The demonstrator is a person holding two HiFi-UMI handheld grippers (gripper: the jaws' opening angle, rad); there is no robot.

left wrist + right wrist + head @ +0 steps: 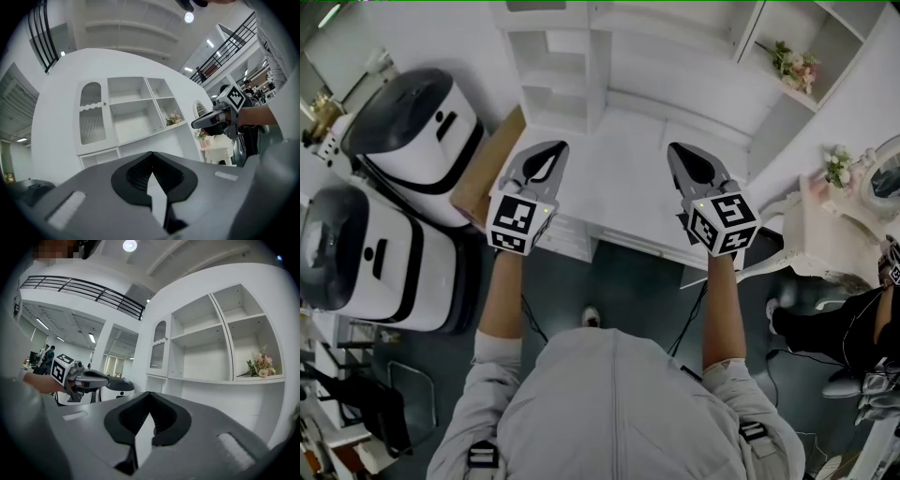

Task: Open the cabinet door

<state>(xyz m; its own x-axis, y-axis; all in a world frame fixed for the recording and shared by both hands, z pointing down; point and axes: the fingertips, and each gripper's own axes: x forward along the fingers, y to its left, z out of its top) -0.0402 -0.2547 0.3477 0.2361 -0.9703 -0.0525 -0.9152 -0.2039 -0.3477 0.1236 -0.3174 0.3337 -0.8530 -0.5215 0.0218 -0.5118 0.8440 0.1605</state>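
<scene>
The left tool (151,155) is clenched, its jaws are pressed together and nothing is between them. The right tool (149,395) is clenched and empty in the same way. Both are held side by side and point level toward a white cabinet (558,66), well apart from it. The cabinet door (91,117) has an arched ribbed panel, sits at the left end of the upper shelves and is closed. A small bunch of flowers (260,366) stands in the lower right open shelf.
</scene>
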